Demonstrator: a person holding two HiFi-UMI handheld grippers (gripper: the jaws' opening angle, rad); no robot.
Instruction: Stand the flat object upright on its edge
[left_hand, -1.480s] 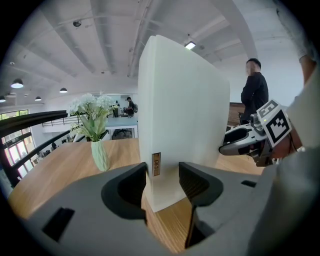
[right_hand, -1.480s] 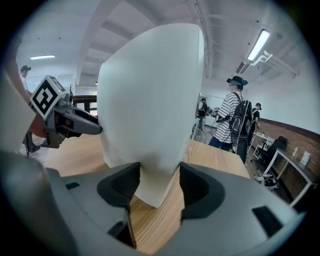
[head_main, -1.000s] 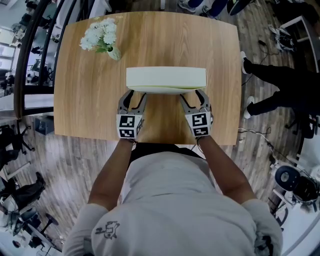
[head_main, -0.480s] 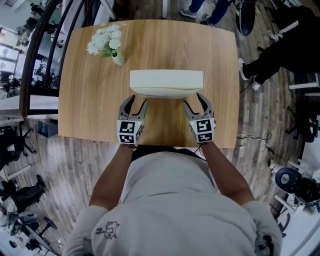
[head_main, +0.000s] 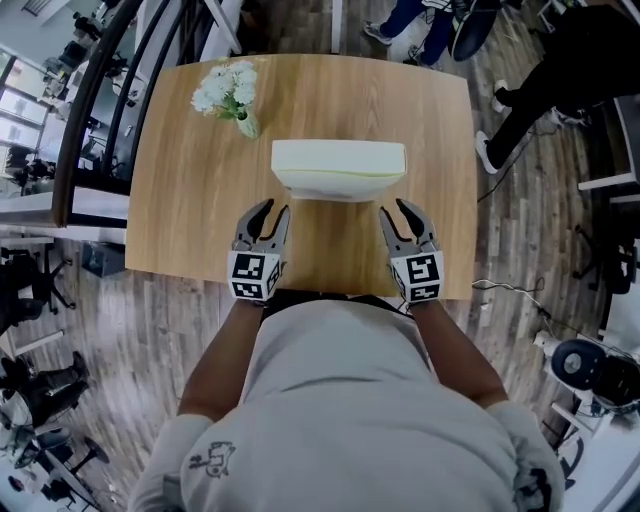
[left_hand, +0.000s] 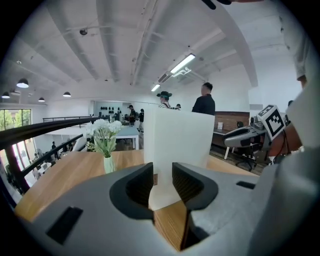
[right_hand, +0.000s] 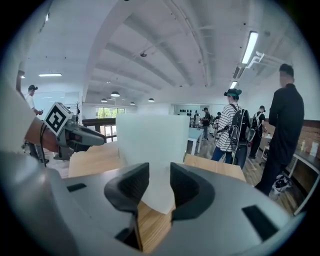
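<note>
A white flat slab (head_main: 338, 168) stands upright on its long edge in the middle of the wooden table (head_main: 180, 190). My left gripper (head_main: 264, 215) and right gripper (head_main: 405, 215) hover near the front edge, apart from the slab. Both pairs of jaws have just been closing, and nothing is between them. In the left gripper view the slab (left_hand: 180, 145) rises beyond the narrowed gap of the left gripper (left_hand: 163, 182). The right gripper view shows the slab (right_hand: 152, 145) past the right gripper (right_hand: 159, 185) in the same way.
A small vase of white flowers (head_main: 232, 92) stands at the table's far left, seen too as flowers (left_hand: 105, 142) in the left gripper view. People stand beyond the table's far right (head_main: 520, 70) and in the room (right_hand: 286, 135). A railing (head_main: 90, 110) runs along the left.
Both grippers have drawn back from the slab toward the person and risen. Their jaws have narrowed. The slab stays upright where it was.
</note>
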